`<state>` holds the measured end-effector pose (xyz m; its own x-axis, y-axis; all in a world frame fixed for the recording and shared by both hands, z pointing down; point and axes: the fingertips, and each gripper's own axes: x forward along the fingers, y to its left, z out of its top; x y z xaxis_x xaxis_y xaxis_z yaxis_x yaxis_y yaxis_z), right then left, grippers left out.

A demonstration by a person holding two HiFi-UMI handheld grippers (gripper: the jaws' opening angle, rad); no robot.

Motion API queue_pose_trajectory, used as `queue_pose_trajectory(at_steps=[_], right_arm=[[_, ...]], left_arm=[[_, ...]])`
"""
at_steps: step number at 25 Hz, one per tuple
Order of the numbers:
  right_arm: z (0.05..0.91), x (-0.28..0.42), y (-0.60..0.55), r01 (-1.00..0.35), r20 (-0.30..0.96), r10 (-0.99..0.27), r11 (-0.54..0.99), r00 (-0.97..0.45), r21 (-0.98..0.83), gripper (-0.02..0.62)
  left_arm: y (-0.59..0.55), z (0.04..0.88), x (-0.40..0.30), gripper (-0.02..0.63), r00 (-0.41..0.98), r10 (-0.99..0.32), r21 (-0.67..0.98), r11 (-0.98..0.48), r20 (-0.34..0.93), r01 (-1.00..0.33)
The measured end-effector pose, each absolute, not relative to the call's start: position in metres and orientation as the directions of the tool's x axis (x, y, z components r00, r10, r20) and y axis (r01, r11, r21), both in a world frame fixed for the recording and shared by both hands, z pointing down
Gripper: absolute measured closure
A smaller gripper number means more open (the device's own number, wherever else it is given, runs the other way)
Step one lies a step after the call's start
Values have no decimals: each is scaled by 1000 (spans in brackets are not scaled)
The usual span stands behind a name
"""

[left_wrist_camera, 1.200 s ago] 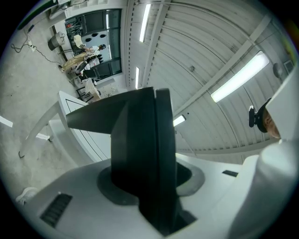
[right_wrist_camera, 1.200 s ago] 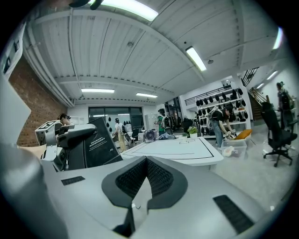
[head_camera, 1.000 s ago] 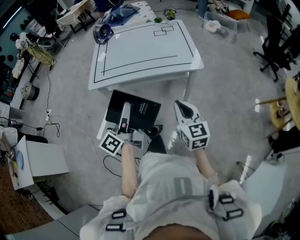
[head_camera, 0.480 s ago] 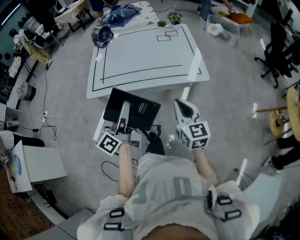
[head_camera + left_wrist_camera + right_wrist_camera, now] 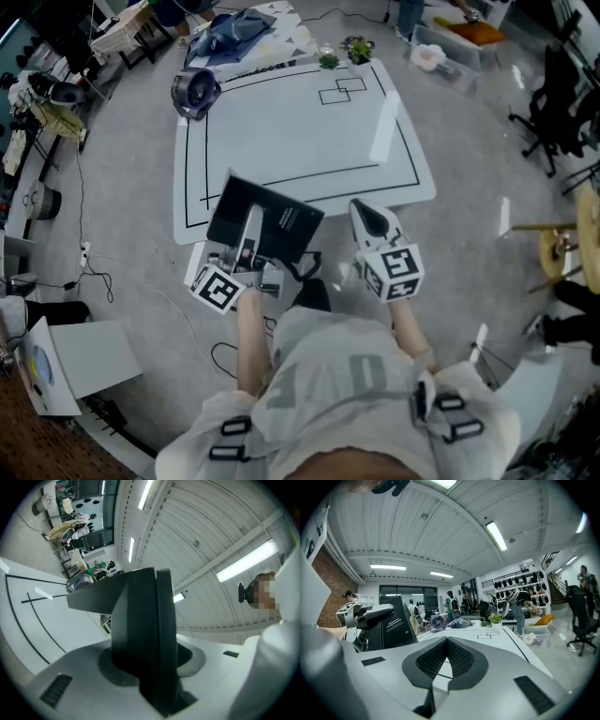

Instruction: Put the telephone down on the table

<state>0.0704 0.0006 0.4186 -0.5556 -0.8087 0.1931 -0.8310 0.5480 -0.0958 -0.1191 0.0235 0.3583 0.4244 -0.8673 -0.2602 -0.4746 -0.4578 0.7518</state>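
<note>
The telephone (image 5: 265,219) is a flat black slab with white print, held over the near edge of the white table (image 5: 291,122). My left gripper (image 5: 251,225) is shut on it. In the left gripper view the black slab (image 5: 145,620) stands edge-on between the jaws and fills the gap. My right gripper (image 5: 368,217) hangs to the right of it, just short of the table's front edge, shut with nothing in it; its pads (image 5: 459,656) meet. From the right gripper view the telephone (image 5: 396,620) and left gripper (image 5: 370,613) show at the left.
Black lines are marked on the table top. A small fan (image 5: 194,91) stands at its far left corner, with potted plants (image 5: 356,47) and a blue cloth (image 5: 234,28) along the far edge. Office chairs (image 5: 553,84) stand on the right and a cable (image 5: 220,347) lies on the floor.
The table has come nearer in the head view. The telephone, held the same way, now overlaps the table's near edge instead of hanging over the floor. Both grippers keep their state.
</note>
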Motion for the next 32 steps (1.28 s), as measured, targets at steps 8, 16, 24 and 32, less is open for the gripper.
queue_pose_trajectory(at_steps=[8, 16, 24, 32], right_arm=[[403, 13, -116, -842, 209, -817, 533, -538, -83, 588], [402, -27, -184, -838, 202, -817, 543, -540, -45, 588], [397, -35, -213, -827, 184, -810, 562, -557, -28, 588], [403, -20, -223, -797, 193, -778, 603, -597, -36, 588]], left_arm=[[-96, 351, -173, 440, 445, -853, 776, -468, -272, -423], [-165, 364, -203, 442, 482, -834, 776, -483, -268, -405], [-192, 369, -200, 442, 477, -842, 792, -462, -251, -399], [-194, 371, -166, 442, 564, -793, 751, -514, -231, -415]])
